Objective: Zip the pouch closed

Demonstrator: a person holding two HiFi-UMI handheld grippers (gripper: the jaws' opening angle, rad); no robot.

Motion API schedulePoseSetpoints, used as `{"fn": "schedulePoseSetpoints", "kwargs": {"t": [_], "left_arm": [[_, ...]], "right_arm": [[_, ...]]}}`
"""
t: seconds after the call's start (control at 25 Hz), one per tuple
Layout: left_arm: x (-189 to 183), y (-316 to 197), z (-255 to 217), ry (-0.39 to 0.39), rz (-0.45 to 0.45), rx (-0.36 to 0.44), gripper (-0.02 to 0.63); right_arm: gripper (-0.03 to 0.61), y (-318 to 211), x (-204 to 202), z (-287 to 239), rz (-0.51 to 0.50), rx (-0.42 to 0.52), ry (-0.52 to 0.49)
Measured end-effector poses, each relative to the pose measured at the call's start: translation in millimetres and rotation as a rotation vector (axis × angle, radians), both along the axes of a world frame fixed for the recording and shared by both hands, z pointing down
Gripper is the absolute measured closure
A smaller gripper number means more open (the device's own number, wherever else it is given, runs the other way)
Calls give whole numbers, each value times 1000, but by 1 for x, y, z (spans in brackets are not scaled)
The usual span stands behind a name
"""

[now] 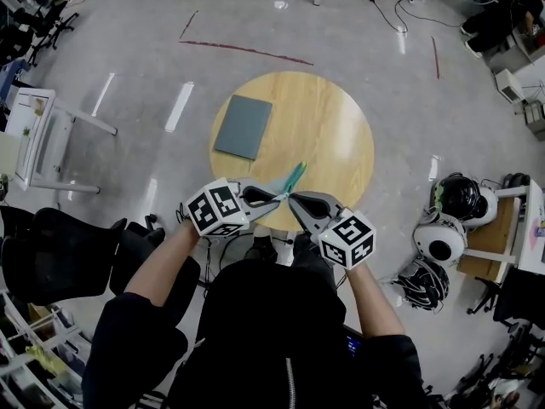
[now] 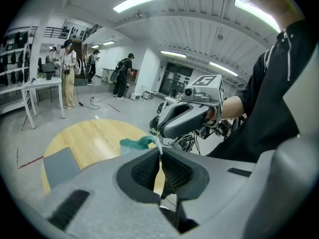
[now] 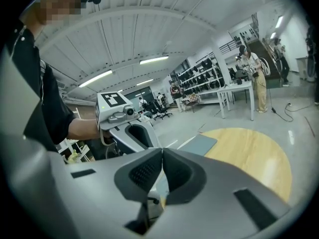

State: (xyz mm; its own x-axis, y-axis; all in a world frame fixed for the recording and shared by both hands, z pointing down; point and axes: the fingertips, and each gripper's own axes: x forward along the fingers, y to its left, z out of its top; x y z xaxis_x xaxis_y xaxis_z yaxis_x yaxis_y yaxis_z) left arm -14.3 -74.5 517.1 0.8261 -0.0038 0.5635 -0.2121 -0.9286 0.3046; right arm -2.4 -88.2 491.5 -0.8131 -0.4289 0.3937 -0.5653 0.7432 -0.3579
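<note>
A teal pouch (image 1: 292,178) hangs in the air over the near edge of the round wooden table (image 1: 341,135), tilted up to the right. My left gripper (image 1: 278,197) comes at its near end from the left. Its jaws are shut on a thin pale edge of the pouch (image 2: 133,143), which runs down between the pads (image 2: 172,171). My right gripper (image 1: 293,198) meets the same end from the right, jaws shut, with a pale strip of the pouch (image 3: 160,182) showing between them. In the gripper views, the left gripper (image 2: 159,151) and right gripper (image 3: 162,151) almost touch at the tips.
A flat grey pad (image 1: 243,126) lies on the table's far left part. A black chair (image 1: 60,254) stands at my left and a white frame table (image 1: 38,139) beyond it. Helmets (image 1: 460,196) rest on a stand at the right. People (image 2: 67,73) stand far back.
</note>
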Motion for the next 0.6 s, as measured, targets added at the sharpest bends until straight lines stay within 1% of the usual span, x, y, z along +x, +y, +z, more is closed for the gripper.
{"fn": "schedulePoseSetpoints", "kwargs": {"t": [0.16,0.32,0.48,0.6], "left_arm": [[-2,-1,-6,31,-27,-2,597],[-2,0,-9,56,-51,-15,600],[0,2,-11,68,-58,-21,601],[-1,1,-12,75,-68,-18,601]], "right_arm": [[572,-1,1,-3,6,36,34],[572,-1,1,-5,14,51,51],[572,-2,2,-4,17,64,79],[572,-5,2,-5,24,68,82]]}}
